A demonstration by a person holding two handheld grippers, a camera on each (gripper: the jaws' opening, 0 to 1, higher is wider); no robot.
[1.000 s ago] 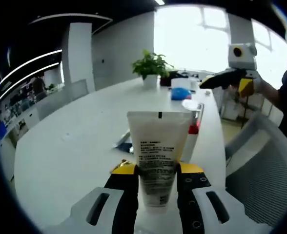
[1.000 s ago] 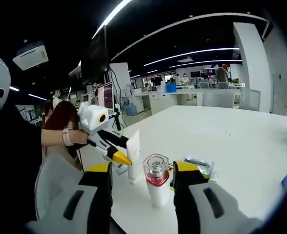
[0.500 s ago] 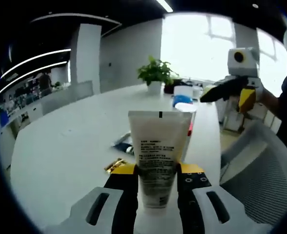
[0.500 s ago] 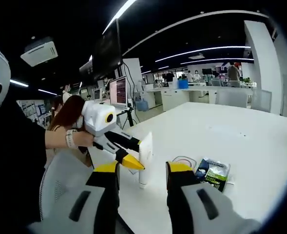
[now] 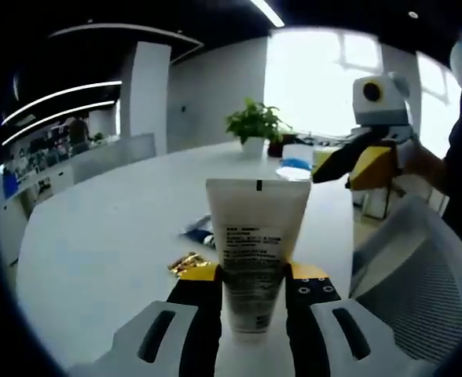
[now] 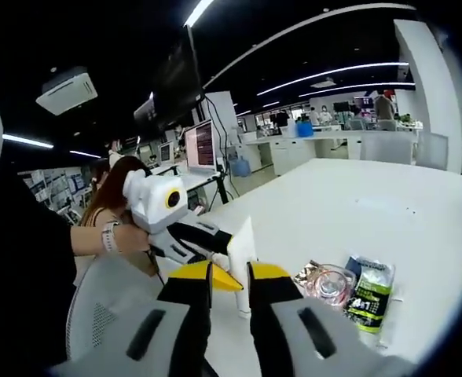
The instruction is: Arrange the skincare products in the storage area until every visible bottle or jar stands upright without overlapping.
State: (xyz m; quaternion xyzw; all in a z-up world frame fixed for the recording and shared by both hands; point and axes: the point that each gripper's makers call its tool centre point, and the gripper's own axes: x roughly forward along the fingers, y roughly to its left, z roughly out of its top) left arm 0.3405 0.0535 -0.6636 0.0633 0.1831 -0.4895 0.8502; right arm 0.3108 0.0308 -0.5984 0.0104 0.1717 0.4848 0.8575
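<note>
A white squeeze tube (image 5: 256, 247) stands upright between the jaws of my left gripper (image 5: 252, 297), which is shut on its lower end. In the right gripper view that same left gripper (image 6: 185, 232) comes in from the left, holding the tube (image 6: 242, 248) over the white table (image 6: 388, 212). My right gripper (image 6: 229, 276) has its jaws drawn nearly together with nothing between them. A clear-capped bottle with a pink-red band (image 6: 331, 284) stands on the table just to its right. In the left gripper view, the right gripper (image 5: 355, 159) hangs at the upper right.
A green sachet (image 6: 370, 294) lies beside the bottle. A gold sachet (image 5: 185, 263) and a dark packet (image 5: 200, 231) lie on the table (image 5: 113, 236). A potted plant (image 5: 254, 124) and a blue-topped container (image 5: 298, 159) stand far off. A mesh chair (image 5: 419, 267) is on the right.
The right gripper's jaws have gone from wide apart around the bottle to nearly together, and it has drawn back from the bottle. The left gripper keeps its hold on the tube.
</note>
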